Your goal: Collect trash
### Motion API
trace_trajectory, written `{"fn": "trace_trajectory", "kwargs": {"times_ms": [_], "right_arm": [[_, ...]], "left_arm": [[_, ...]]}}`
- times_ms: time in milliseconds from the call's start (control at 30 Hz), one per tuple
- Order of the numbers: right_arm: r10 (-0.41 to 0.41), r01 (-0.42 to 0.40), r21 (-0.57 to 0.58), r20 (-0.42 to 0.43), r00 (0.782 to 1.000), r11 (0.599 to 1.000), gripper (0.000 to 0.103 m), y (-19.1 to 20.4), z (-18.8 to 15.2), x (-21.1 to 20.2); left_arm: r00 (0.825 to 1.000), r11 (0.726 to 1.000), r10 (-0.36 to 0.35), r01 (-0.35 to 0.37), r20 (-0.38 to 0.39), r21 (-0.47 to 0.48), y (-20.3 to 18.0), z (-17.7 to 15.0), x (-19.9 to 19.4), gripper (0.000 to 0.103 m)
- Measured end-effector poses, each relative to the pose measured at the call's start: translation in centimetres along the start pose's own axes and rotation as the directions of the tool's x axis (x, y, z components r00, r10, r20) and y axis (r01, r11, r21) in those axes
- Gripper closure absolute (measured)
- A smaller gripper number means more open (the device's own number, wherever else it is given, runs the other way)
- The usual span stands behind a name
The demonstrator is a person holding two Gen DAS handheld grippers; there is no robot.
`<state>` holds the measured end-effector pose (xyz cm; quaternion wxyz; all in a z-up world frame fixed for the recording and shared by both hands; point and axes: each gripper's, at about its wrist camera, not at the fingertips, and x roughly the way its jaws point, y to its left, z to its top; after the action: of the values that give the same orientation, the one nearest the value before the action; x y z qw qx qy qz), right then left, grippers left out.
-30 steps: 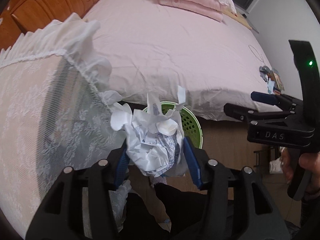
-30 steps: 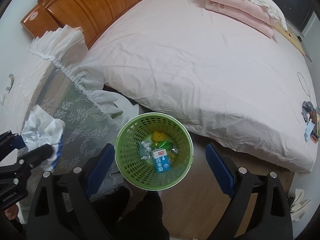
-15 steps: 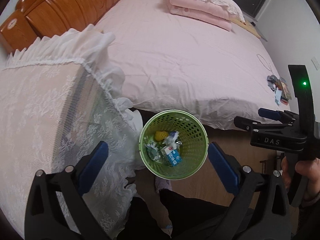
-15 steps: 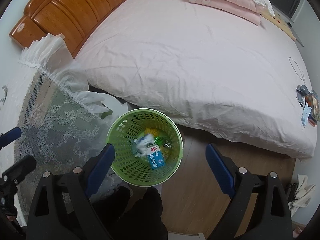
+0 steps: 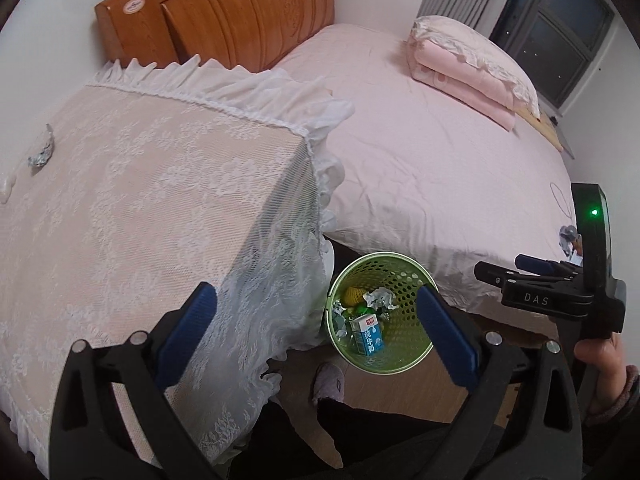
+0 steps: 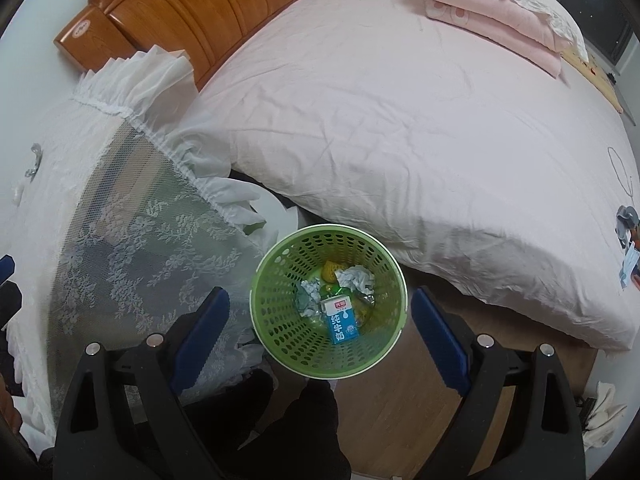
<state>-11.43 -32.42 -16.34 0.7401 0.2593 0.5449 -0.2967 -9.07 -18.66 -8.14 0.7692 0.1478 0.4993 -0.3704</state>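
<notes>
A green perforated waste basket point(image 5: 404, 356) point(image 6: 280, 344) stands on the wood floor between the lace-covered table and the bed. In it lie a crumpled white paper wad point(image 5: 380, 299) point(image 6: 356, 278), a blue milk carton point(image 5: 367, 334) point(image 6: 340, 320) and a yellow item point(image 5: 352, 294). My left gripper point(image 5: 320, 332) is open and empty, high above the basket's left side. My right gripper point(image 6: 320, 322) is open and empty, directly above the basket. A crumpled foil scrap point(image 5: 42, 152) point(image 6: 34, 160) lies at the table's far left.
The lace-covered table point(image 5: 140, 200) fills the left. The pink bed point(image 5: 420, 160) with folded bedding point(image 5: 472, 68) and a wooden headboard point(image 5: 240, 12) lies behind. Small items point(image 6: 628, 240) sit on the bed's right edge. The right gripper's body point(image 5: 560, 292) shows at the right.
My left gripper opened and let go of the crumpled paper, which fell into the basket. The left gripper then rose and pulled back. The right gripper stayed open over the basket.
</notes>
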Motion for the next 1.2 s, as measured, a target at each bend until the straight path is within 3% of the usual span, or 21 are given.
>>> {"fn": "trace_trajectory", "kwargs": {"times_ms": [233, 500, 900, 1200], "right_arm": [[0.050, -0.049, -0.076, 0.008, 0.999, 0.996, 0.011, 3.4, 0.7, -0.3], [0.054, -0.053, -0.133, 0.007, 0.999, 0.990, 0.009, 5.9, 0.9, -0.4], [0.070, -0.070, -0.159, -0.003, 0.998, 0.985, 0.009, 5.9, 1.1, -0.3], [0.091, -0.091, -0.198, -0.010, 0.996, 0.976, 0.009, 5.9, 1.7, -0.1]], "left_arm": [[0.999, 0.997, 0.036, -0.034, 0.017, -0.074, 2.8, -0.6, -1.2, 0.008], [0.998, 0.990, 0.056, -0.053, 0.012, -0.133, 4.6, -1.3, -1.4, 0.008], [0.997, 0.982, 0.081, -0.079, 0.005, -0.173, 5.3, -1.5, -1.4, 0.008], [0.991, 0.956, 0.134, -0.123, 0.021, -0.266, 6.4, -2.1, -2.1, 0.008]]}}
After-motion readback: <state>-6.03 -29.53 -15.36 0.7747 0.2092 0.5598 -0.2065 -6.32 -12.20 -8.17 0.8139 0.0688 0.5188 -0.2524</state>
